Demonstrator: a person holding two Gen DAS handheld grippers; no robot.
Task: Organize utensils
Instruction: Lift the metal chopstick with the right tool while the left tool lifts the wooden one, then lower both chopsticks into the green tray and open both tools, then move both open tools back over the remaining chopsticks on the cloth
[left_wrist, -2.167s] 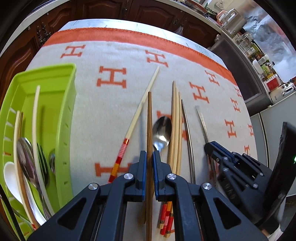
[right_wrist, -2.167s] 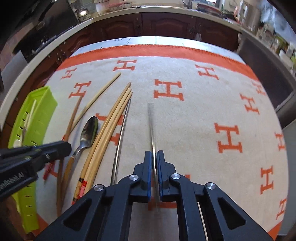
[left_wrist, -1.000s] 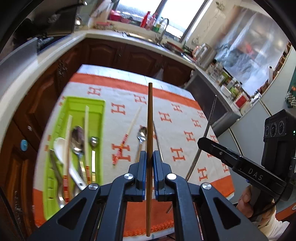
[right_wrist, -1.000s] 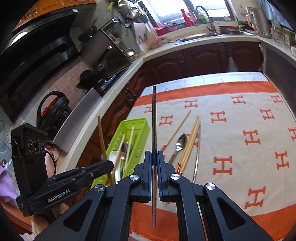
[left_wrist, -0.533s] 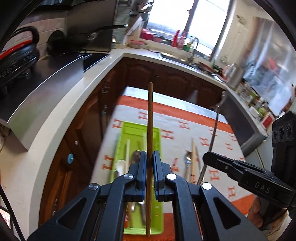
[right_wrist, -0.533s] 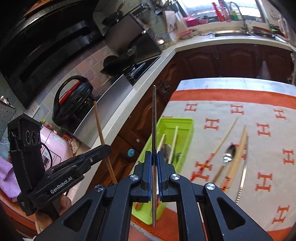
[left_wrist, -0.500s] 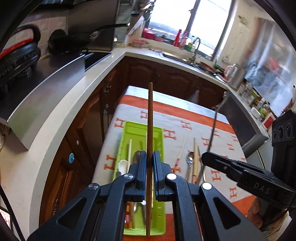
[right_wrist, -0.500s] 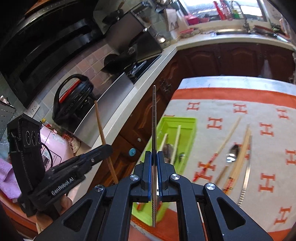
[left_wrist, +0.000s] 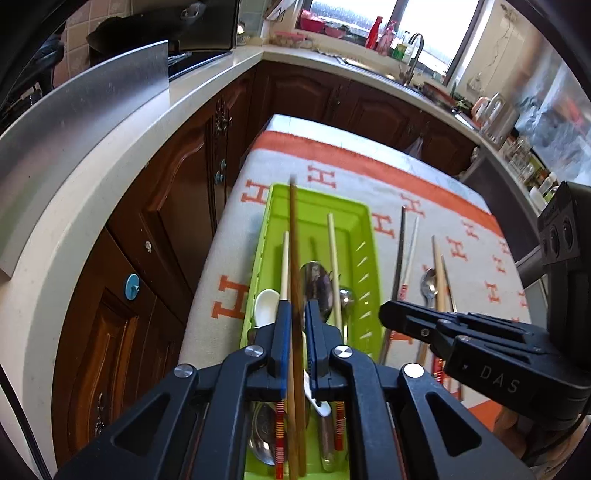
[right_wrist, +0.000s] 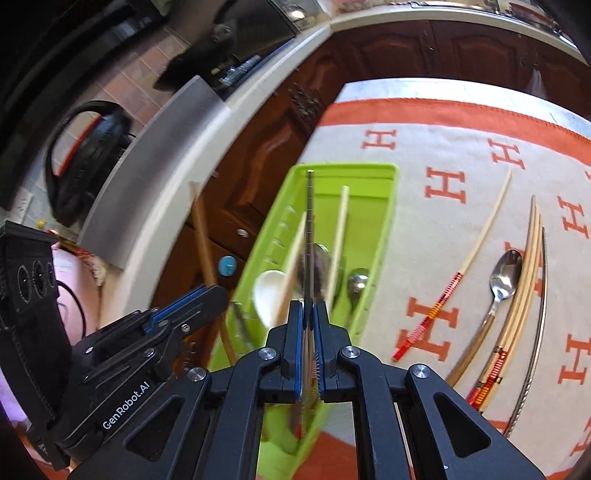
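Left wrist view: the left tongs are clenched on a brown wooden chopstick, which points far along the green tray, above its left part. In the tray lie a white spoon, a metal spoon and pale chopsticks. To the right, the right tongs grasp a thin metal chopstick, over the cloth just right of the tray wall.

In the right wrist view the right tongs are clenched on that metal chopstick, its tip near the far end of the tray. The left tongs are at the left with the wooden chopstick. On the orange-and-white cloth of the surface, right of the tray, remain a red-banded chopstick, a spoon, bamboo chopsticks and one metal chopstick.
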